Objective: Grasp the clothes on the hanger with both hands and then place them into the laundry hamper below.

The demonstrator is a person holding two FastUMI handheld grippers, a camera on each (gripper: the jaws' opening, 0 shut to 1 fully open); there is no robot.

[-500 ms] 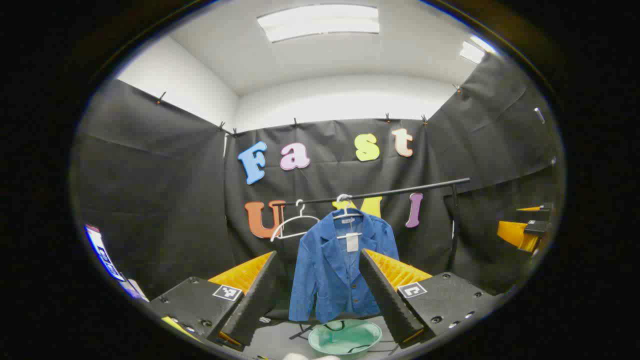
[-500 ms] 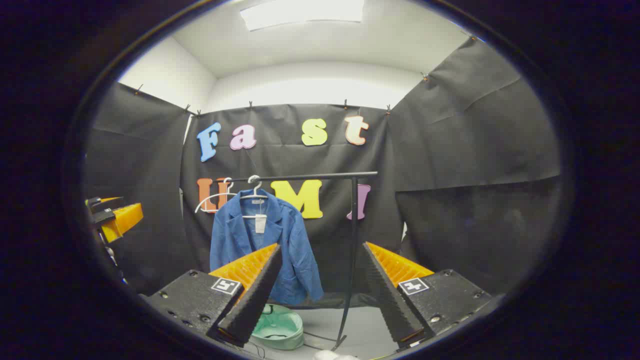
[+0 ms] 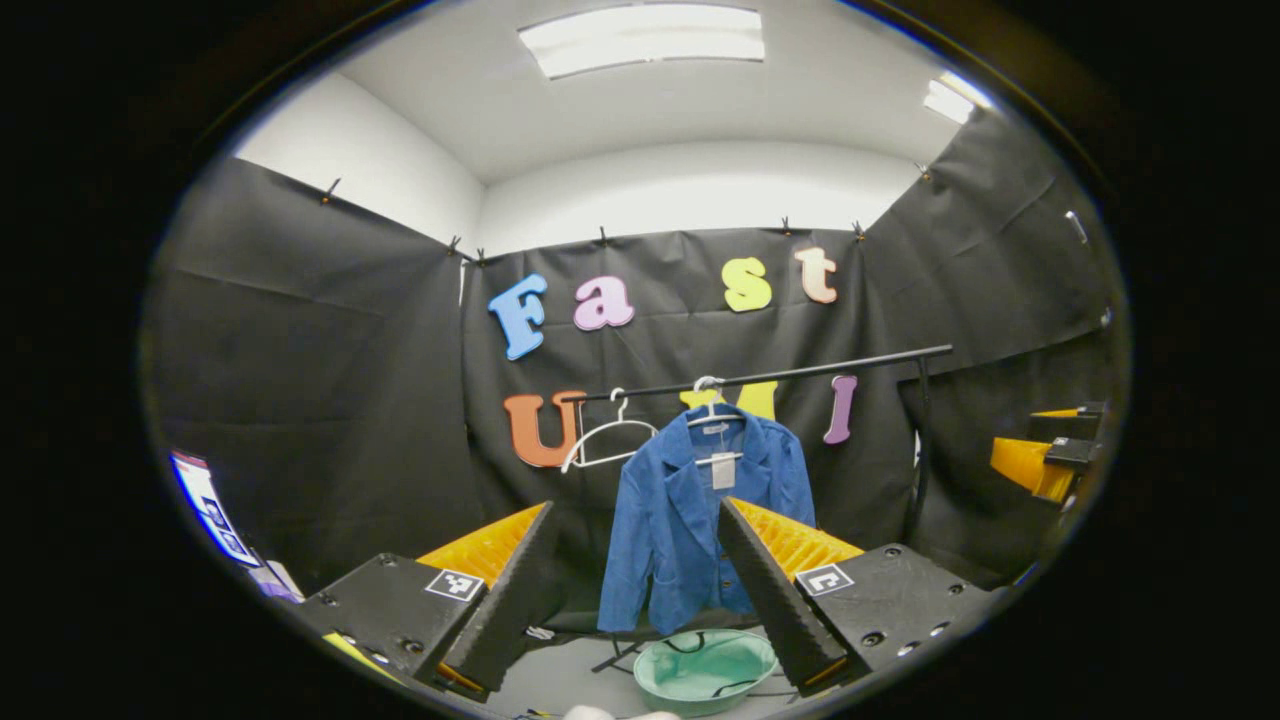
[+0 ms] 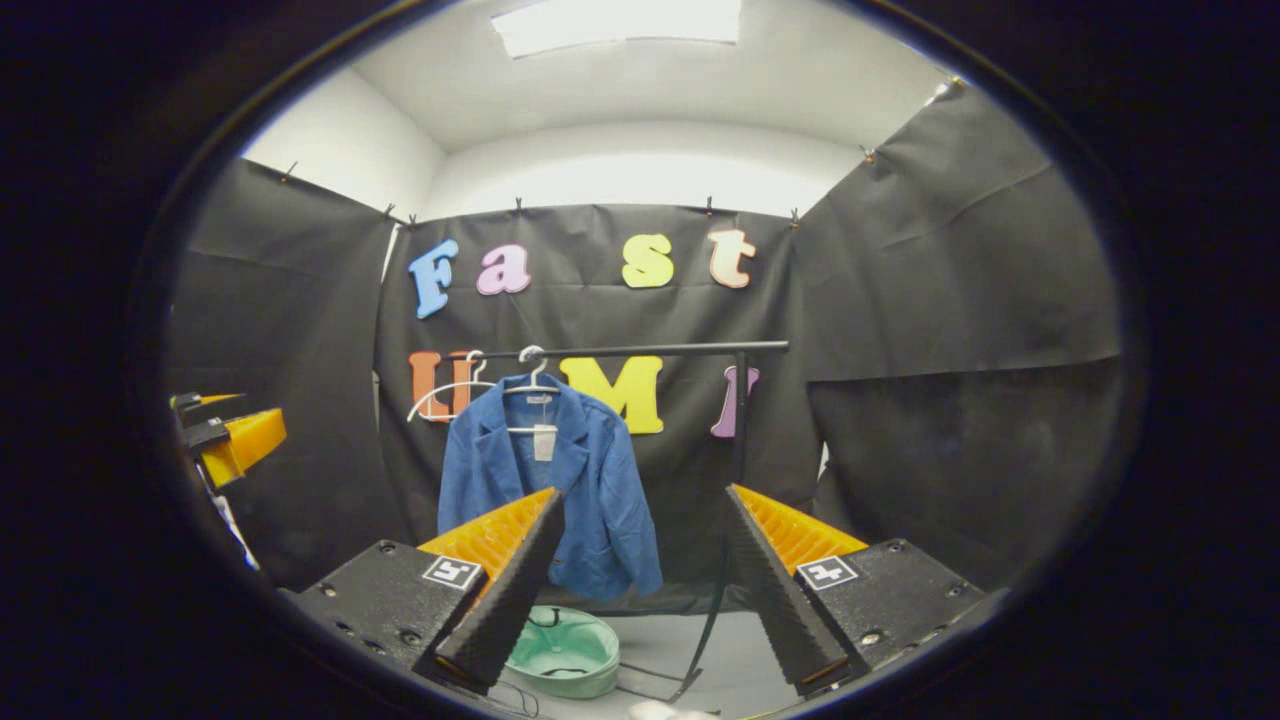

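1. Hanging from a white hanger [image 3: 712, 408] on the black rail [image 3: 760, 376], the blue jacket [image 3: 690, 530] faces the left gripper view, just right of an empty white hanger [image 3: 606, 438].
2. Below the jacket's hem, a green hamper [image 3: 703, 670] sits on the grey floor [image 3: 560, 680].
3. Left gripper [image 3: 640, 590]: jaws spread wide, holding nothing; the jacket shows through the gap, well apart from both fingers.
4. At the right edge of that view, the other gripper's orange finger appears.
5. In the right gripper view, the left gripper sits at the far left edge, then the jacket [image 4: 570, 480], the rail's upright post [image 4: 738, 420].
6. Right gripper [image 4: 640, 590]: jaws also wide, touching nothing; the hamper [image 4: 565, 650] lies just right of its left finger.
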